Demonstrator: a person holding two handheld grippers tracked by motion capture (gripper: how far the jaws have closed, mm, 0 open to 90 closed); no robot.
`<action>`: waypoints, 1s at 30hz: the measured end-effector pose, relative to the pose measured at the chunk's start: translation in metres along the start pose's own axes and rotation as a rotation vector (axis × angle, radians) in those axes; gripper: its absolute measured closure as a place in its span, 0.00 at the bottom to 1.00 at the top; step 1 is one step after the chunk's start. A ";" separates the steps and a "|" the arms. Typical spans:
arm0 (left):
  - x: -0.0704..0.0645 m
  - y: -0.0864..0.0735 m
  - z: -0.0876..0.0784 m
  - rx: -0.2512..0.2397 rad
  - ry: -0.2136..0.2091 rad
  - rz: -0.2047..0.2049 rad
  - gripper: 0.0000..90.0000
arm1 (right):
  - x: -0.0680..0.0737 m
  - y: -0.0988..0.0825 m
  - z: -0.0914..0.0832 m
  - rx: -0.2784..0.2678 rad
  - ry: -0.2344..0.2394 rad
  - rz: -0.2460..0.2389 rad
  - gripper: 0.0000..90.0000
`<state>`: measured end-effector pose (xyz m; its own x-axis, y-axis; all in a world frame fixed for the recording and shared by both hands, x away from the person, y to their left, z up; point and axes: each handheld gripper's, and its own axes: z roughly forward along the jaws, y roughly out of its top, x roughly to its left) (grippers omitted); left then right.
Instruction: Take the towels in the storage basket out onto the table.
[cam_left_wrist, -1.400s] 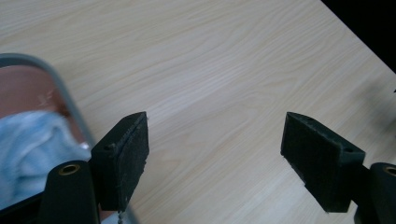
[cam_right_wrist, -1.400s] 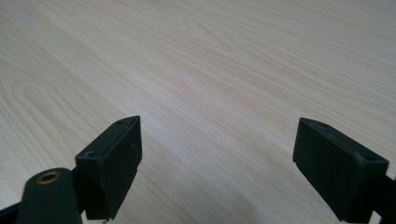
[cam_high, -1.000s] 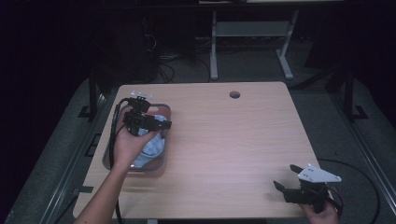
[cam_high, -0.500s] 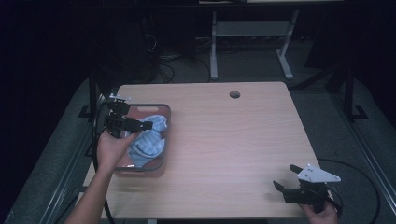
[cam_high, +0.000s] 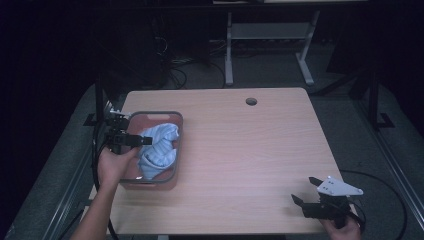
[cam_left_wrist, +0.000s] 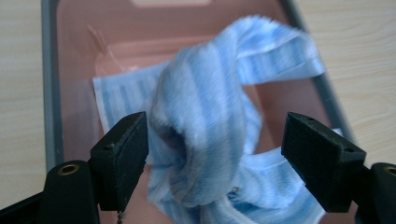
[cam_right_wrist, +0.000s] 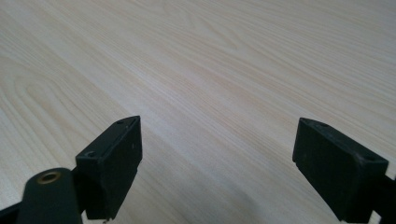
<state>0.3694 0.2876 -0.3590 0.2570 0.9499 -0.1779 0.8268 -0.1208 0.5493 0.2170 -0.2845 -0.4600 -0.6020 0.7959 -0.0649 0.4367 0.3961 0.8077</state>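
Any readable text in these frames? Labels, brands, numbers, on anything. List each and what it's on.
None readable.
Basket: no label shows, in the high view or the left gripper view.
Striped cloth: stripes alone, no tag or print.
Left gripper, right gripper: black jaws bare of markings.
Grey plate on the right gripper: no lettering can be made out.
Table: plain wood grain.

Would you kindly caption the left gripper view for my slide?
Open left gripper poised around a blue striped cloth lying in a pink bin.
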 end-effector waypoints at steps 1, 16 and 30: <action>0.000 -0.001 0.003 0.016 0.009 -0.005 0.26 | 0.000 0.000 0.000 0.000 0.001 0.003 0.17; -0.007 -0.006 0.034 0.080 0.025 0.004 0.46 | 0.001 0.000 -0.001 -0.003 0.005 0.003 0.17; -0.008 -0.017 0.033 0.111 -0.004 0.043 0.82 | 0.001 -0.001 -0.001 -0.006 0.001 0.002 0.17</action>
<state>0.3700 0.2722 -0.3935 0.2957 0.9419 -0.1596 0.8650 -0.1930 0.4632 0.2154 -0.2850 -0.4596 -0.6020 0.7961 -0.0624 0.4342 0.3919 0.8111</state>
